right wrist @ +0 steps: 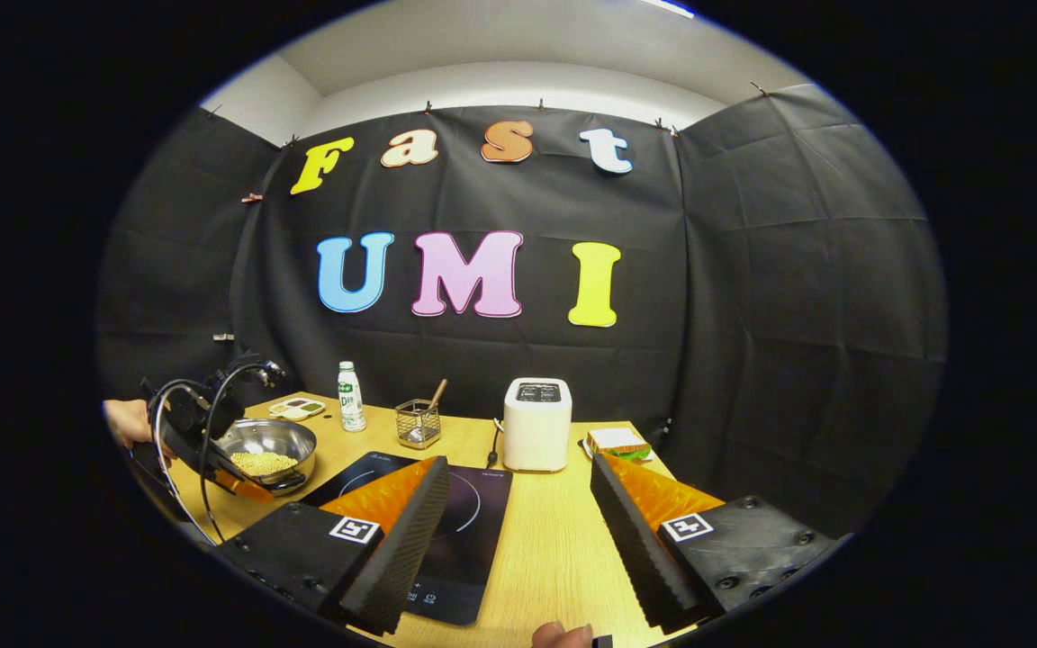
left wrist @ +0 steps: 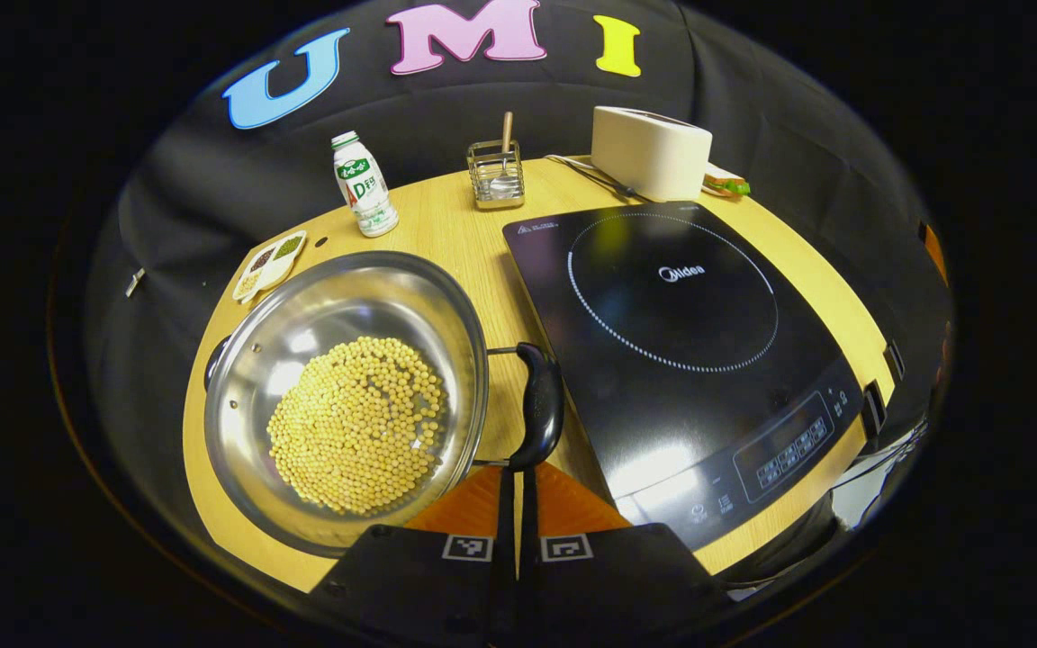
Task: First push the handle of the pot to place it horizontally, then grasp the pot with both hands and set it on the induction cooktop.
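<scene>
Pot [left wrist: 347, 409] handle [left wrist: 538, 405] btwn pot & cooktop [left wrist: 680, 360].

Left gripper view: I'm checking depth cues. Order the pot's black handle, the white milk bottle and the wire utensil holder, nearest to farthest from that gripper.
1. Black pot handle, at the left gripper tips.
2. White milk bottle, far left.
3. Wire utensil holder, far centre; too close to the bottle to call.

left gripper view near pot [left wrist: 347, 409], right gripper view seemingly farther
</scene>
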The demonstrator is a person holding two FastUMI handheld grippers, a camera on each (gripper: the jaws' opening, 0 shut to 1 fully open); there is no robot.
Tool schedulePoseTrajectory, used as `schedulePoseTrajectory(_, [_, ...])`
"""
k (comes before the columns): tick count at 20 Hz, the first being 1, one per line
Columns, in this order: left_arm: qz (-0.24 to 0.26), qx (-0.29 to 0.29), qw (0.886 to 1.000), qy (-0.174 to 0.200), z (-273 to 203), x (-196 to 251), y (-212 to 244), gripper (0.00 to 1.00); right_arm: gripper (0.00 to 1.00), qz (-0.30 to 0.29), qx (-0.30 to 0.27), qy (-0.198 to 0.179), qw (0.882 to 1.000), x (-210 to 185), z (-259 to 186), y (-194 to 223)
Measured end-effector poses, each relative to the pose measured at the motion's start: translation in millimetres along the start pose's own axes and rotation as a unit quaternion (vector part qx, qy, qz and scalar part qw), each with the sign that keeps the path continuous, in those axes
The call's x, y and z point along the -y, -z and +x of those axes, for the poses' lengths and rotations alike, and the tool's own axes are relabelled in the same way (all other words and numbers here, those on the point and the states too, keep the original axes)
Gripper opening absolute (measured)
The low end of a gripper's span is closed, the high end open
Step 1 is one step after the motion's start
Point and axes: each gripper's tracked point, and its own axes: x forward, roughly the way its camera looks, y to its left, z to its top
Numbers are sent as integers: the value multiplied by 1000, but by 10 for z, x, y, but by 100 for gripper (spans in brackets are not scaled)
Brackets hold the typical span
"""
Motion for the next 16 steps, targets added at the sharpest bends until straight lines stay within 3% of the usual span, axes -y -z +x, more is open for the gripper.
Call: schedulePoseTrajectory(16, [-35,44,998,-24,386,28,-608,5,98,-2,-13,14,1000,100,-12,68])
